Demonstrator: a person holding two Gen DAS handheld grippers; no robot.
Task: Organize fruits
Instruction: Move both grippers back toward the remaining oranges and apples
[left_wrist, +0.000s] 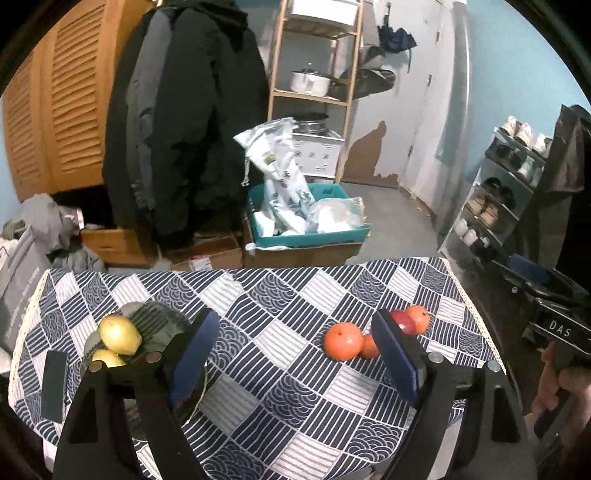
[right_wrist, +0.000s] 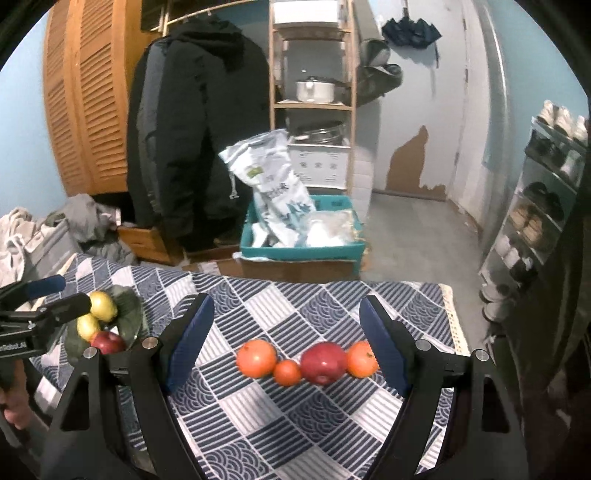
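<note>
While both claws hang above the table in the blue-and-white patterned cloth (right_wrist: 295, 417), neither holds anything: the left gripper (left_wrist: 295, 363) has its blue-padded jaws spread wide over bare cloth, and the right gripper (right_wrist: 288, 343) stands moderately wide with four loose fruits in the gap but untouched. From the right wrist view these sit in a touching row at centre: a large orange (right_wrist: 256, 357), a small orange (right_wrist: 287, 372), a red apple (right_wrist: 324, 362) and another orange (right_wrist: 362, 359) at 3 o'clock, just beside the right pad. Toward 9 o'clock the dark green leaf-shaped plate (right_wrist: 131, 312) near the cloth's left edge carries two yellow-green pears (right_wrist: 102, 305) and a second red apple (right_wrist: 108, 342). A dark flat phone-like slab (left_wrist: 53, 386) lies left of the plate. Open cloth stretches between plate and row, and from the row to the far edge at 12 o'clock. The lace-trimmed right edge (right_wrist: 452, 317) lies near the last orange. Beyond the far edge sits a teal crate of white bags (right_wrist: 299, 251).
</note>
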